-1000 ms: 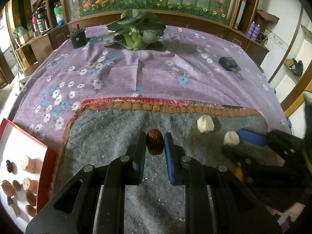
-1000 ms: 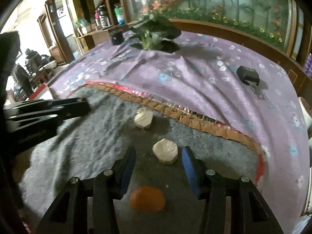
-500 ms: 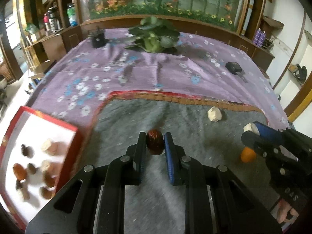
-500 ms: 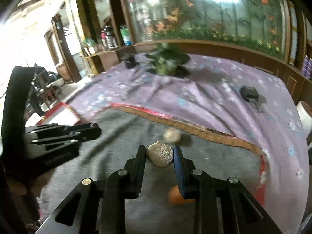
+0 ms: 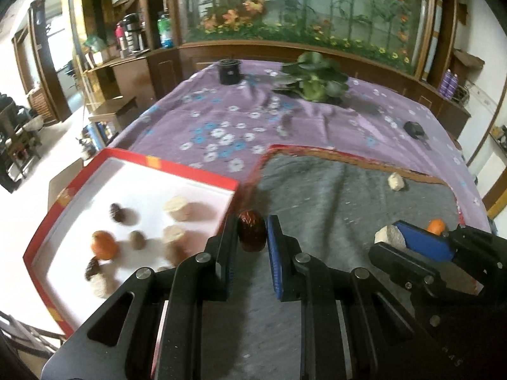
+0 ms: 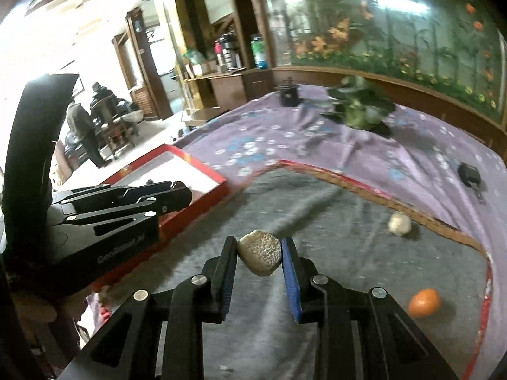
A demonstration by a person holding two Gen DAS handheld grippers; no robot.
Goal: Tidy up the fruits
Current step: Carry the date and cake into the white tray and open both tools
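My left gripper [image 5: 252, 232] is shut on a dark red date [image 5: 251, 230], held above the grey mat beside the right rim of the red-edged white tray [image 5: 133, 171]. The tray holds several fruits, among them an orange one [image 5: 104, 244] and pale lumps [image 5: 177, 209]. My right gripper [image 6: 259, 255] is shut on a pale rough lump [image 6: 259, 252], lifted over the mat; it also shows in the left wrist view [image 5: 389, 236]. A pale lump [image 6: 400, 223] and an orange fruit [image 6: 424, 302] lie on the mat.
The grey mat [image 5: 332, 196] lies on a purple flowered cloth [image 5: 221, 126]. A leafy plant [image 5: 312, 79], a black pot [image 5: 229, 71] and a small black device [image 5: 414, 129] sit farther back. The left gripper [image 6: 111, 215] stands beside the tray in the right wrist view.
Both grippers have moved left toward the tray, each carrying its piece. The tray now looms larger in the left wrist view. The right gripper shut on the pale lump and lifted it.
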